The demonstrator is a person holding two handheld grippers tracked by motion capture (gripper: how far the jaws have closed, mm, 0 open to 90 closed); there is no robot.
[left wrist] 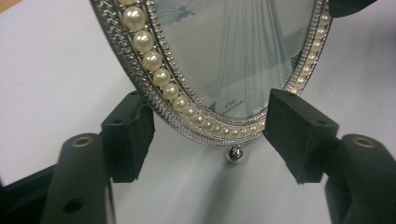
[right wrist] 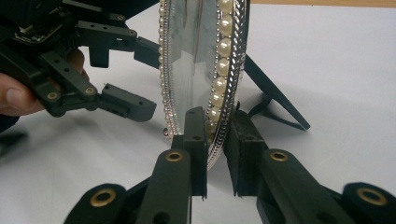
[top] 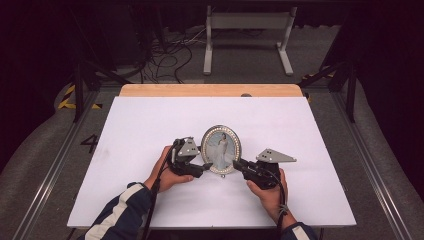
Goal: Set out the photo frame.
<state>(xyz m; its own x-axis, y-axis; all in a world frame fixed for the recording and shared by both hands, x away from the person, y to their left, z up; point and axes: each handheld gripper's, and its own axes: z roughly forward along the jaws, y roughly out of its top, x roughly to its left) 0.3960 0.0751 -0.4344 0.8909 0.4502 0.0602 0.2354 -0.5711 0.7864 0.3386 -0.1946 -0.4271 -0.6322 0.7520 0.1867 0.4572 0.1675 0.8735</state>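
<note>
Pearl beads ring the silver oval picture frame [top: 221,149], which stands upright on the white table [top: 150,125] between the two grippers. The right gripper [top: 239,164], seen from above just at the frame's lower right edge, has its jaws pinched on that rim: in the right gripper view one black pad presses the glass side and the other the back, with the beaded edge [right wrist: 219,93] rising straight up from between them. Behind that grip the frame's dark prop leg [right wrist: 275,95] slants down to the table. The left gripper [top: 205,166] sits at the frame's lower left, its jaws parted and not pressing on anything. In the left gripper view the bottom curve of the frame [left wrist: 205,121] hangs just ahead of and between the two pads, the left pad close under the rim, the right pad overlapping its lower right part; whether either one touches I cannot tell. A small silver knob [left wrist: 235,153] at the frame's lowest point sits midway in the gap between those pads, just above the table.
</note>
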